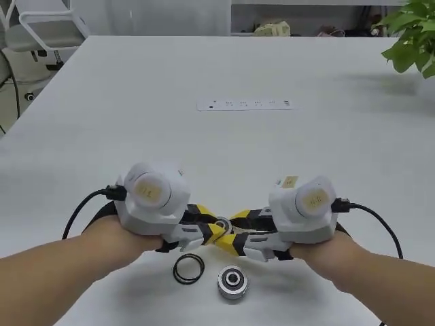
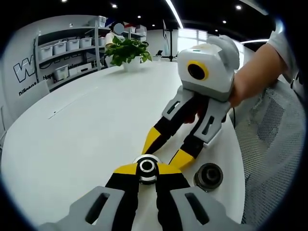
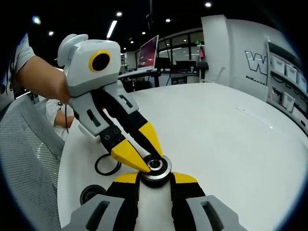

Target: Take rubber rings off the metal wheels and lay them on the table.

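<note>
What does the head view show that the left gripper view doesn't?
The head view adds the black rubber rings lying on the table. The left gripper view adds shelves with bins. Both share the held wheel, where the tongs of the left gripper and right gripper meet, the loose wheel and the plant.

Both forearms reach over the counter's near edge. Left hand-held gripper and right hand-held gripper meet tip to tip, jaws clamping one wheel.
</note>
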